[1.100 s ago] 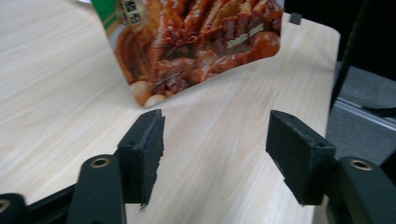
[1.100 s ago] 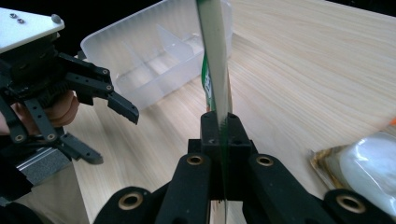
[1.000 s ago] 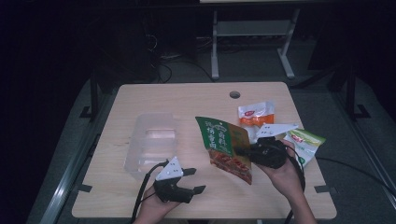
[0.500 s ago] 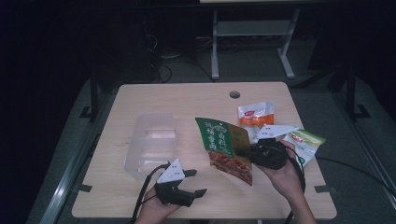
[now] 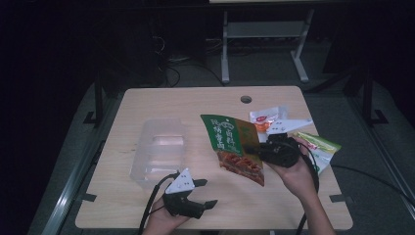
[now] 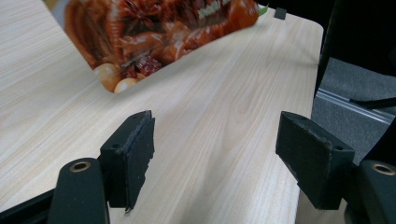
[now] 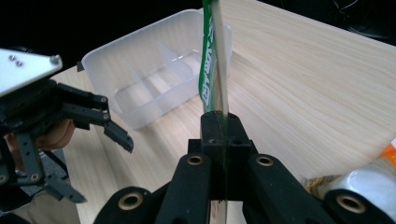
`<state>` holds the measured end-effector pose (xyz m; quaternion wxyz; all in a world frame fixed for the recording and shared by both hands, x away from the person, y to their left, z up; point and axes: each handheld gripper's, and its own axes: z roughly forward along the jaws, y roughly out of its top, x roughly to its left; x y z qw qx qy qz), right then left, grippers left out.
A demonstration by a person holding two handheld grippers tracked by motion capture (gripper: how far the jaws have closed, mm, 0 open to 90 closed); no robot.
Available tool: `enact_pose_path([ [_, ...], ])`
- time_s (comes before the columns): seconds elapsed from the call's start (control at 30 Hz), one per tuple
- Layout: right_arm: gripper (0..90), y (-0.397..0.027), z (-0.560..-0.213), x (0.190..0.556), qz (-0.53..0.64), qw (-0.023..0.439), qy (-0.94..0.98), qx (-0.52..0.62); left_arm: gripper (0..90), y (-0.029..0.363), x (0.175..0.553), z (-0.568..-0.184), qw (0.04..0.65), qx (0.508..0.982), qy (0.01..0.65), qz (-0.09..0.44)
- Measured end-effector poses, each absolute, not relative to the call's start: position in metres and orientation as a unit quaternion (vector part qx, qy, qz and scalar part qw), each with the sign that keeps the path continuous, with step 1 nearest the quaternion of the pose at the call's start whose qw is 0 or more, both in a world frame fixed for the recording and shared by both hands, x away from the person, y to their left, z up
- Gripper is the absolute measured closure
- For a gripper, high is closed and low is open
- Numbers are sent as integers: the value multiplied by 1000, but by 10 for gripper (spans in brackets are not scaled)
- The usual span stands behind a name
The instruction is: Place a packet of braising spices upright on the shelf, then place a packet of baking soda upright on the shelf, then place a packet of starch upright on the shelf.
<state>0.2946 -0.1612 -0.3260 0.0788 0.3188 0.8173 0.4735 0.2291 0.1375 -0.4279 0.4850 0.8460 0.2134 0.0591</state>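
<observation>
A green snack bag (image 5: 230,144) with a reddish food picture is held upright above the table's middle. My right gripper (image 5: 253,149) is shut on its right edge; in the right gripper view the jaws (image 7: 219,126) pinch the thin bag edge (image 7: 214,56). My left gripper (image 5: 208,192) rests near the front edge, open, its jaws having just been opening with nothing between them. In the left gripper view the left gripper (image 6: 215,168) stands wide over bare wood, and the bag's lower corner (image 6: 154,37) hangs ahead of it.
A clear plastic divided container (image 5: 159,152) sits left of the bag, also the container (image 7: 154,74) in the right gripper view. An orange packet (image 5: 266,117) and a green-white packet (image 5: 320,149) lie at the right. A cable hole (image 5: 246,99) is at the table's back.
The left gripper's jaws have spread slightly wider. The right hand and the bag have stayed in place.
</observation>
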Motion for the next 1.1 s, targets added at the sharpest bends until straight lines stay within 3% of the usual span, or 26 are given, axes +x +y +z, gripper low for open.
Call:
enact_pose_path([
  [0.87,900,-121,-288,331,479,68,820,305,264,134,224,-426,485,851,194,60],
  [1.1,900,-93,-272,344,486,67,823,286,266,131,222,-426,483,852,195,51],
])
